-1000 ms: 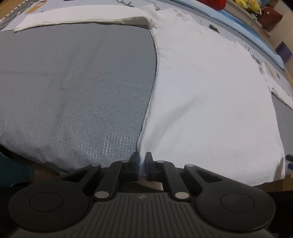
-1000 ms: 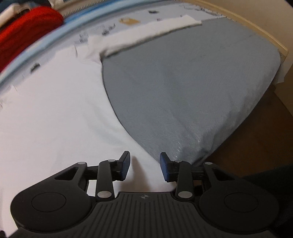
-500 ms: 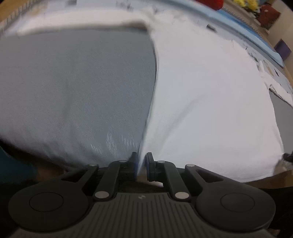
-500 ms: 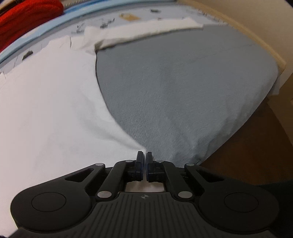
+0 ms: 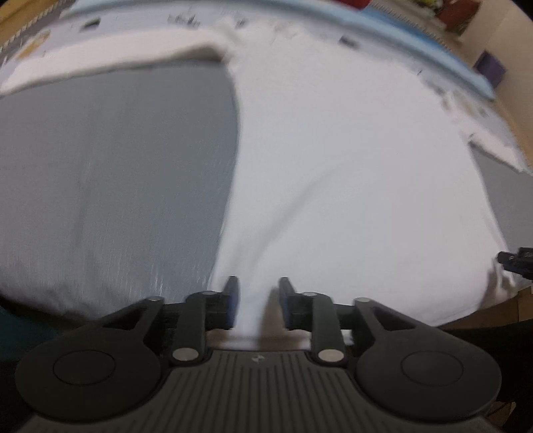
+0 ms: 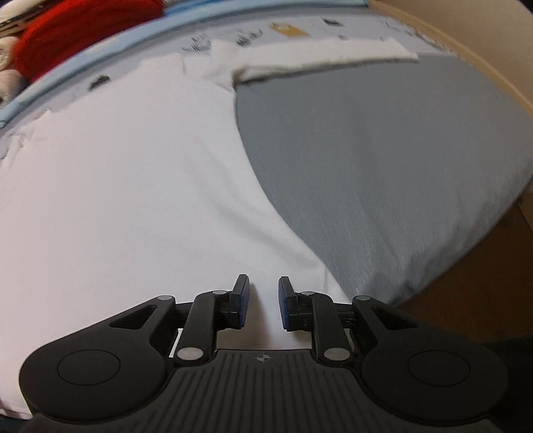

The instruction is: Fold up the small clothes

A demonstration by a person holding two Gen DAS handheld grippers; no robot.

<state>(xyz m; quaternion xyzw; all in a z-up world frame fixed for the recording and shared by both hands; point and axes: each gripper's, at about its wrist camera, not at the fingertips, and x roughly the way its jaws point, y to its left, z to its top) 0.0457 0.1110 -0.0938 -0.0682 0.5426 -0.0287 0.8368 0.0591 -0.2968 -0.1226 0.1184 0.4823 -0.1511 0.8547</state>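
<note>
A white long-sleeved shirt (image 5: 349, 166) lies flat on a grey cushion (image 5: 110, 173), its hem toward me. One sleeve (image 5: 110, 58) stretches out to the left along the cushion's far edge. My left gripper (image 5: 256, 291) is at the hem's left corner. Its jaws are opening, and a raised ridge of white cloth runs up between them without being pinched. In the right wrist view the shirt (image 6: 133, 183) fills the left half, with its other sleeve (image 6: 326, 56) reaching right. My right gripper (image 6: 263, 289) stands over the hem's right corner, jaws opening, with cloth lying flat between the pads.
The grey cushion (image 6: 383, 166) ends just right of the right gripper, with brown floor (image 6: 483, 283) beyond. A printed pale mat with a blue border (image 6: 83, 63) lies behind the shirt. A red bundle (image 6: 76, 30) sits at the far left. A purple box (image 5: 489, 63) stands far right.
The left jaws, shut on the hem corner in both earlier frames, now stand apart. The right jaws went from apart to shut half a second ago and are apart again.
</note>
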